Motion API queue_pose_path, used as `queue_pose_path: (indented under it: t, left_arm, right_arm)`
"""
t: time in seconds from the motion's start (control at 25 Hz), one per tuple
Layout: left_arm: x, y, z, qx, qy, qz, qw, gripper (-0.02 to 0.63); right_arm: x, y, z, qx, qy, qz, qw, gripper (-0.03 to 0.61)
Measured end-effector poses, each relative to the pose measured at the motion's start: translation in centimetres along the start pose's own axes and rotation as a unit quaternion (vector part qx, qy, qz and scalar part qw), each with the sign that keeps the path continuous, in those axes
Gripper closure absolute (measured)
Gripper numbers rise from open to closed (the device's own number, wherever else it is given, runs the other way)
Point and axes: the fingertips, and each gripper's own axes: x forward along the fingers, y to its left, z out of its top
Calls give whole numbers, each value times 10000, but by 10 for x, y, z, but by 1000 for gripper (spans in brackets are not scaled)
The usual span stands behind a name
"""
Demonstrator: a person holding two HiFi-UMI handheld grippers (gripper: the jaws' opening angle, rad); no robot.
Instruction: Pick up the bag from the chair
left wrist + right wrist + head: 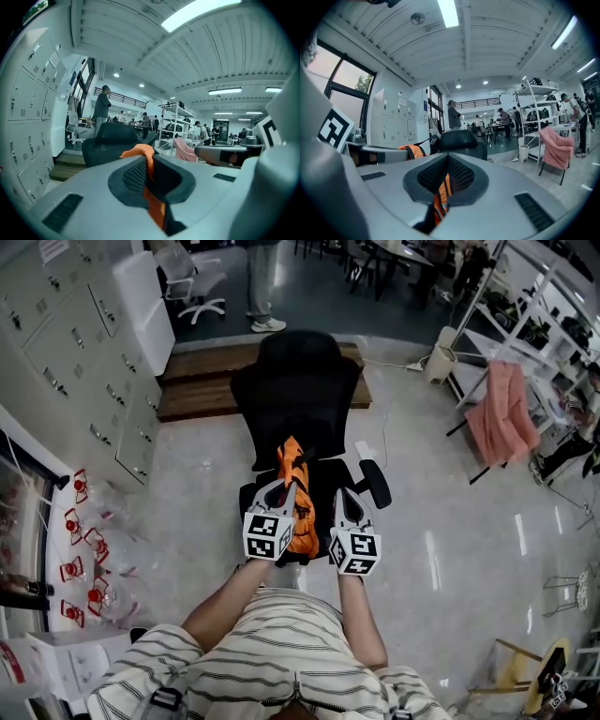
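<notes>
Orange fabric of the bag (294,486) bunches up between the two tools, over the seat of the black office chair (298,381) and in front of its backrest. The left tool (284,491) is clenched on the bag. In the left gripper view its jaws are pressed together, with an orange strap (153,204) pinched between the dark pads and a fold of the bag bulging above them. The right tool (345,502) is clamped too: its own view shows the jaws closed on a striped orange strap (439,201). Both tools point roughly level, side by side and near each other, with the bag touching the left one's inner side. The bag's lower end may be resting on the seat, but the tools cover it from above, so that cannot be told.

Grey lockers (80,343) line the wall to the left of the chair. A low wooden platform (202,381) lies behind it. A pink cloth (502,418) hangs on a white rack to the right, well apart from the chair. A person (264,282) stands beyond the platform on the glossy pale floor (441,521).
</notes>
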Motion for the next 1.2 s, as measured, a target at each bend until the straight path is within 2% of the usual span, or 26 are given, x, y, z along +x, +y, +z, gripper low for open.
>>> queue_pose_path:
  t: [1.2]
  left_arm:
    - [8, 0, 20, 189, -230, 22, 9996, 580]
  right_arm:
    - [12, -12, 7, -113, -35, -24, 9999, 569]
